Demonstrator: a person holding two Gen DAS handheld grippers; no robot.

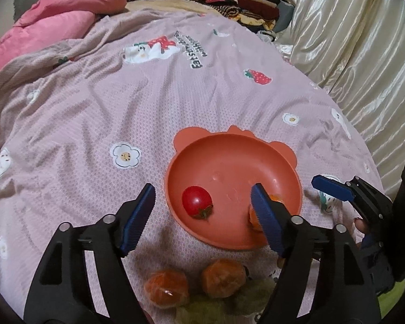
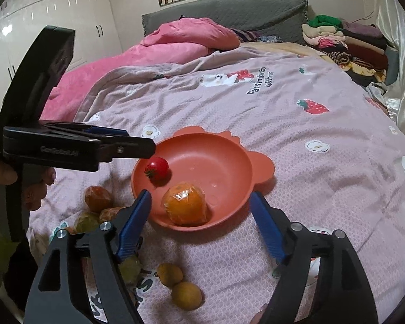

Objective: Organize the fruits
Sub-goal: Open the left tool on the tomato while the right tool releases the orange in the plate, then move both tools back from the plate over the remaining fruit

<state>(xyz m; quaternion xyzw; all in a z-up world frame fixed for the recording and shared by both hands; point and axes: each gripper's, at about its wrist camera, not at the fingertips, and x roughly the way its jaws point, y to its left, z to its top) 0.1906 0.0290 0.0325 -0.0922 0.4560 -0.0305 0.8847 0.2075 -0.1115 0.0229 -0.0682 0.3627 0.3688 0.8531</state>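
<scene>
An orange bowl (image 1: 229, 140) (image 2: 210, 159) with small ears rests on the pink bedspread. A red cherry tomato (image 1: 197, 201) (image 2: 158, 167) and a plastic-wrapped orange (image 2: 186, 205) lie inside it. In the left wrist view the orange (image 1: 276, 198) is mostly hidden behind a blue pad. My left gripper (image 1: 202, 197) (image 2: 137, 141) hovers open over the tomato, its pads clear of it. My right gripper (image 2: 199, 197) (image 1: 334, 189) hangs open above the orange at the bowl's near rim and holds nothing.
Loose fruit lies on the bedspread in front of the bowl: wrapped tangerines (image 1: 167, 287) (image 2: 97, 198), green fruits (image 2: 87, 221) and two small yellow fruits (image 2: 170, 274). A pink quilt (image 2: 175, 46), folded clothes (image 2: 351, 43) and a satin curtain (image 1: 351, 40) border the bed.
</scene>
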